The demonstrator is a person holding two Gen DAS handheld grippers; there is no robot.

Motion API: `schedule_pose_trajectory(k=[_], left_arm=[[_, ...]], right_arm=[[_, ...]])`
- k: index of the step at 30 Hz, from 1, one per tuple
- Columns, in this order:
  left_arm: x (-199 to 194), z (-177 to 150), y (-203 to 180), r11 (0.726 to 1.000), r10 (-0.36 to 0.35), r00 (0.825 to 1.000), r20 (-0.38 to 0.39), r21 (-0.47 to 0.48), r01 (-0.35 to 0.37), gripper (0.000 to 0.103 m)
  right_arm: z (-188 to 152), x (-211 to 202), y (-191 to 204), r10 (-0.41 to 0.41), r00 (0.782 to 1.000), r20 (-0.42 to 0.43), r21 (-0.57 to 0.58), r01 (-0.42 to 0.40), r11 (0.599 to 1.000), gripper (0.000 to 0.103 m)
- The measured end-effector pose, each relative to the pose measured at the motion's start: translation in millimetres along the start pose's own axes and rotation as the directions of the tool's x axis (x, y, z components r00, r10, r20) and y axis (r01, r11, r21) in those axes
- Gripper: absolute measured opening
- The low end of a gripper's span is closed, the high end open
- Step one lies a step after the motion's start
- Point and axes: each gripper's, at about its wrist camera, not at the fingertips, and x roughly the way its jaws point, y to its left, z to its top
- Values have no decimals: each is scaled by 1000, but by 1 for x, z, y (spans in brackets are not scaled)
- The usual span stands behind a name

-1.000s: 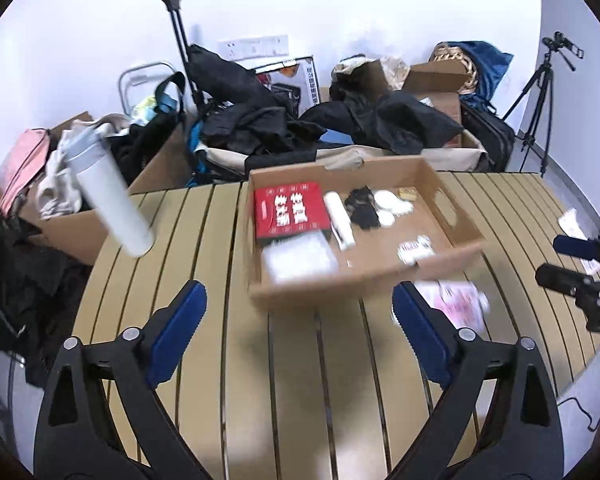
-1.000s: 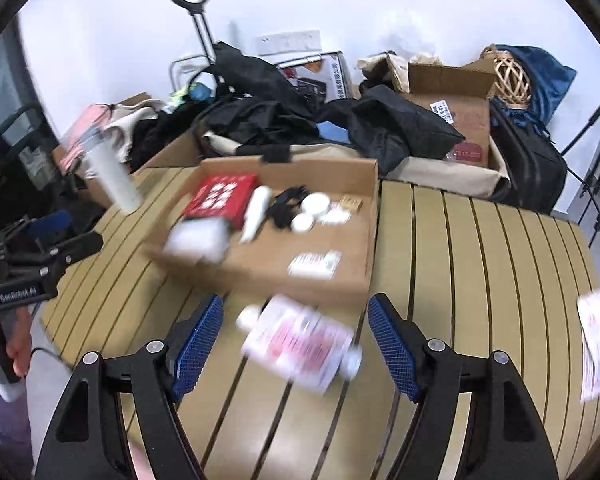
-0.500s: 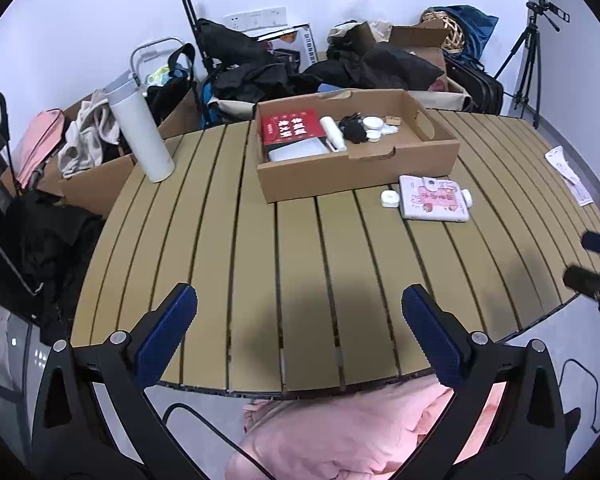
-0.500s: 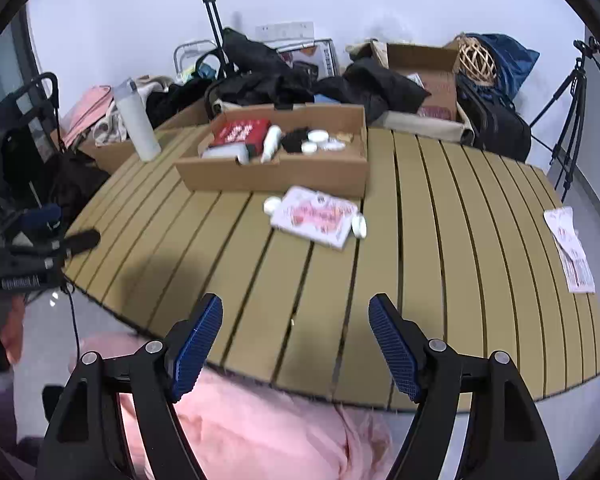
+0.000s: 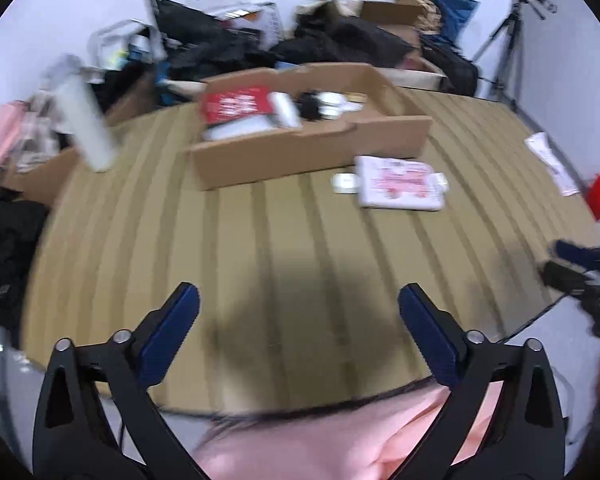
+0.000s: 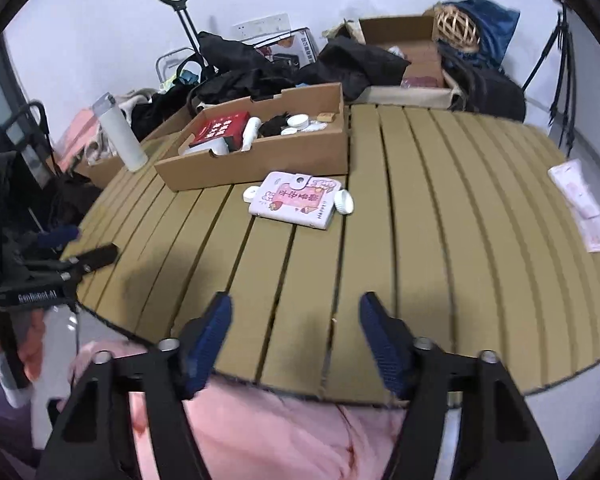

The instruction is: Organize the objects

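A shallow cardboard box (image 6: 260, 156) (image 5: 312, 152) sits on the slatted table, holding a red packet (image 6: 219, 128), a white tube (image 6: 250, 132), something black and small white jars. In front of it lies a pink-and-white card holder (image 6: 296, 200) (image 5: 400, 188), with a small white cap (image 6: 250, 194) at its left end and a white round lid (image 6: 344, 202) at its right. My left gripper (image 5: 298, 306) hovers over the table's near edge, jaws closing with nothing between them. My right gripper (image 6: 296, 312) is over the near edge too, its jaws closing on nothing.
A tall white bottle (image 6: 122, 136) stands left of the box. A pink paper slip (image 6: 582, 204) lies at the table's right edge. Bags, dark clothes and cardboard boxes (image 6: 400, 48) crowd the far side, and a tripod (image 5: 500, 48) stands at the right. Pink cloth (image 6: 280, 436) lies below the near edge.
Both grippers have pulled back from the box to the table's near edge and sunk lower. The right gripper's jaws have narrowed. The card holder now lies far ahead of them.
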Motion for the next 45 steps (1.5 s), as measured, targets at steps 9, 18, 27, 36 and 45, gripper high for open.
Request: schedule_pose_trajectory(k=[9,18,27,36,45], left_arm=[[108,55,-28,981,-195,971,-137,-41,191,64],[150,77,-19,961,-259,952,-162,-144,237,42],[105,38,-33,960,-281,940,-194,-80,270,24],[50,-59,-40,957,-289,911,-294,-53,287,24],[65,-41,-30,971,-231,945,-232,-109,211,49]], right_arm=[[35,98,-34,104,994,-20,194,-98,976,47],[65,160,-52,136,990,-26,282,-123,951,39],[47,137,-45,143,988,-56,235,-126,964,26],[-34,85,-4,131,975,-179,96,-115,989,26],[-30,89,-2,116,982,-149,94,-103,990,27]])
